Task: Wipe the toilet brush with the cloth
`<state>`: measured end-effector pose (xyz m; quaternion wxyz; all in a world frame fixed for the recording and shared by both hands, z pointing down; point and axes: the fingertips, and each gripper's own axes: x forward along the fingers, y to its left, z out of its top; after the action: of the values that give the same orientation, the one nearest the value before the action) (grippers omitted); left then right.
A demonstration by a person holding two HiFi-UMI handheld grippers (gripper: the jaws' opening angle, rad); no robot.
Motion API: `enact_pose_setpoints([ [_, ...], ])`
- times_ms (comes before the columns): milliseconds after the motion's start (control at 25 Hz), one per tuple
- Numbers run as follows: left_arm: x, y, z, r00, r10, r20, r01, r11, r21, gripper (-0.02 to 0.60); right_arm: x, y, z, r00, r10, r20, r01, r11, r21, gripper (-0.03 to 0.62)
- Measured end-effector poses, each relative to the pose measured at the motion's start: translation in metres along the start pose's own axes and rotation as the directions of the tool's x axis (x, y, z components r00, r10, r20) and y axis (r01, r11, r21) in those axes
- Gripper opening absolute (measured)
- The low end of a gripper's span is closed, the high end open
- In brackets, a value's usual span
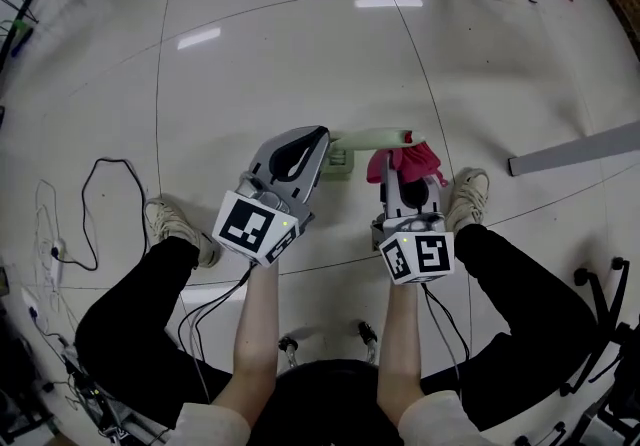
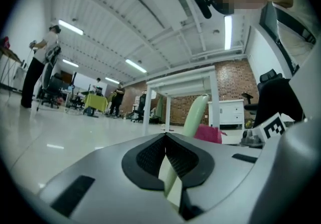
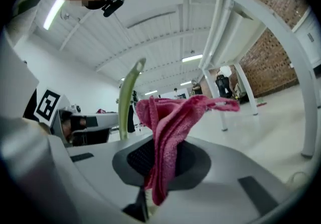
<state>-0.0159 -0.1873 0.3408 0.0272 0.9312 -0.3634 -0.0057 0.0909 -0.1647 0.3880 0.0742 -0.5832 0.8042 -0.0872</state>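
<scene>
Both ends of the toilet brush point(image 1: 372, 140) hide behind left gripper point(image 1: 320, 146) and cloth point(image 1: 406, 162).

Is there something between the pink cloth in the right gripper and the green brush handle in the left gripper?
Nothing visible. The cloth, clamped in the right gripper, appears to lie right at the far end of the toilet brush, which the left gripper holds.
</scene>
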Motion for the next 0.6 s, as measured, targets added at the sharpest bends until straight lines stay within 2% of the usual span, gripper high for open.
enact_pose_setpoints([
  [120, 0.008, -0.019, 0.026, 1.000, -0.024, 0.014, 0.024, 0.999, 0.034, 0.005, 0.000, 0.016, 0.056, 0.996, 0.042, 0.077, -0.038, 0.998, -0.056, 0.032],
  [200, 0.008, -0.026, 0.032, 1.000, -0.024, -0.005, 0.024, 0.999, 0.049, 0.005, -0.001, 0.027, 0.069, 0.996, 0.066, 0.065, -0.059, 0.993, -0.104, 0.032],
  [400, 0.009, -0.032, 0.035, 0.999, -0.019, -0.039, 0.022, 0.995, 0.099, 0.005, -0.003, 0.046, 0.069, 0.995, 0.088, 0.047, -0.082, 0.990, -0.117, 0.032],
  [600, 0.010, -0.028, 0.037, 1.000, -0.009, -0.020, 0.011, 0.996, 0.090, 0.005, 0.007, 0.065, 0.054, 0.990, 0.142, -0.004, -0.140, 0.971, -0.195, 0.032],
])
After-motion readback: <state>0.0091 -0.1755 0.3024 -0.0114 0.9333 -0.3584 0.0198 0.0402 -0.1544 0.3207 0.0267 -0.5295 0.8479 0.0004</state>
